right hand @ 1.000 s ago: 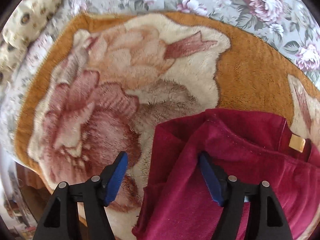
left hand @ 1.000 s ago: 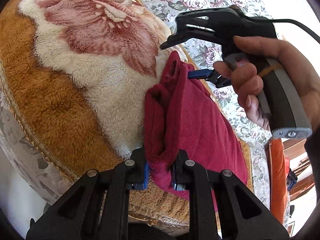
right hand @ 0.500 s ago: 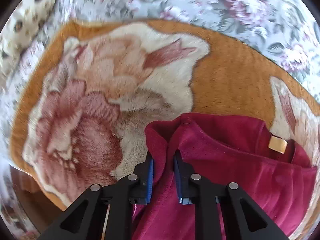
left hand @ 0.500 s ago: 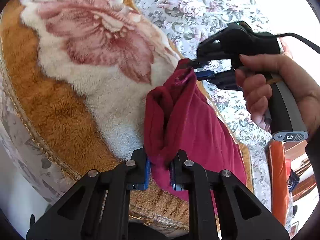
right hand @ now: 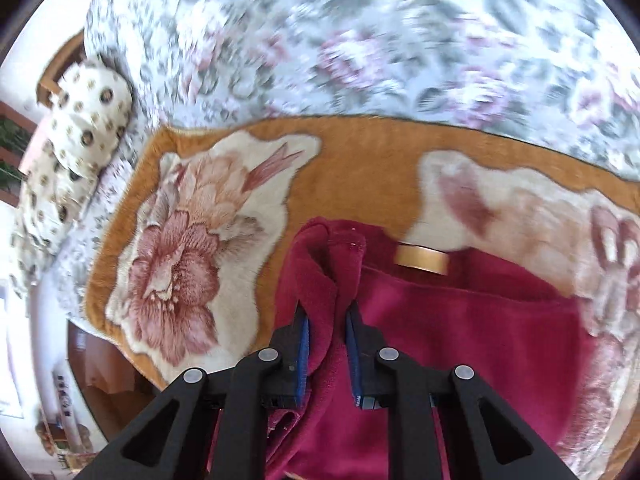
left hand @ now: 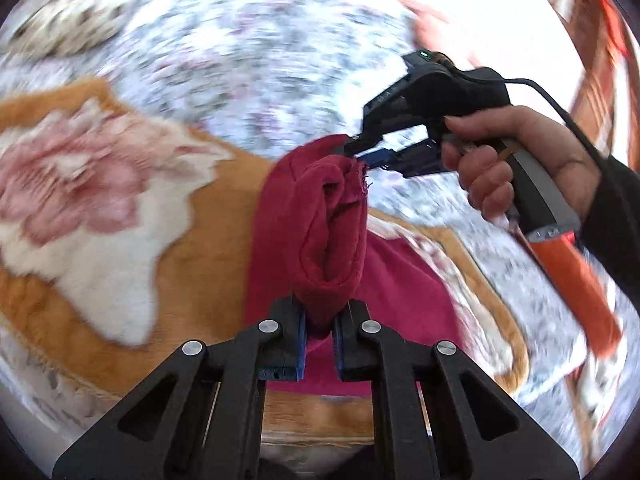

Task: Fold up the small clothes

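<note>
A dark red fleece garment [left hand: 332, 232] lies on an orange blanket [left hand: 208, 240] with big pink flowers. My left gripper [left hand: 320, 312] is shut on a bunched fold of its edge, the pads squeezing in tight. In the left wrist view, a person's hand [left hand: 500, 152] holds my right gripper [left hand: 360, 152], which pinches the far end of the same lifted edge. From the right wrist, that gripper [right hand: 326, 320] is shut on a thick fold of the garment [right hand: 460, 340], which hangs raised between both grippers. A tan label [right hand: 420, 258] shows at the collar.
A floral bedsheet [right hand: 360, 40] spreads beyond the blanket [right hand: 360, 152]. A cream spotted pillow [right hand: 80, 120] lies at the far left. An orange object [left hand: 572, 280] and wooden furniture [left hand: 592, 80] stand at the right. Both views are blurred by motion.
My right gripper went from wide open to shut on the garment's edge. Both grippers have since risen with the edge, and the left one has rolled.
</note>
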Available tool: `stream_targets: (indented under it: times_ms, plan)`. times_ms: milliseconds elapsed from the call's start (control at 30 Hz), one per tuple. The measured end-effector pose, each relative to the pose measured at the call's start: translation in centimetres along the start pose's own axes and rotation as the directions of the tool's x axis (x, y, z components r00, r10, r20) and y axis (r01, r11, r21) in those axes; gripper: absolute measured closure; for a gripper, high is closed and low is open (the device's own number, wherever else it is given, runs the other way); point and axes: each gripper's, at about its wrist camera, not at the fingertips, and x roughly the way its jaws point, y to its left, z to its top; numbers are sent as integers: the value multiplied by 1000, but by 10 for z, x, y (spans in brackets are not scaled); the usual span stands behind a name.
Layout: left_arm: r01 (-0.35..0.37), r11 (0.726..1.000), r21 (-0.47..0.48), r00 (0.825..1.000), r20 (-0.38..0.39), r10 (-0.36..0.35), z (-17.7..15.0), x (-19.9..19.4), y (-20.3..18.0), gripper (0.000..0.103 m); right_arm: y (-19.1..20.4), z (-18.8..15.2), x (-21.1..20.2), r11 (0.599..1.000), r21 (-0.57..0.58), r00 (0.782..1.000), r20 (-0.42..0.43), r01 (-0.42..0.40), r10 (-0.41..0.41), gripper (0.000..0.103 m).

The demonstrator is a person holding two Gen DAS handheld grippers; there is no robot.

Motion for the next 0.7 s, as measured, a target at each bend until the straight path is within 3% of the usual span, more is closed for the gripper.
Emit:
stream_targets:
  times_ms: [167, 333, 500, 600, 700]
  plan:
    - [87, 988, 129, 994, -69, -79, -7, 22, -78, 95, -73, -20, -41, 998, 46, 998, 48, -37, 35, 88]
    - [113, 976, 185, 984, -157, -85, -24, 55, -132, 95, -140, -35, -60, 998, 64, 999, 43, -23, 20, 88]
    - [98, 984, 148, 966, -252, -58, -49, 81, -139, 95, -186, -43, -57, 996, 85, 998, 61, 10, -16, 92]
    - [99, 986, 135, 953, -298, -55, -60, 89, -133, 94, -204, -46, -47, 996, 90, 997, 83, -20, 12, 92]
    - [142, 982, 120, 936, -338, -94, -60, 89, -129, 82, -208, -56, -42, 996, 85, 989, 142, 15, -27, 92]
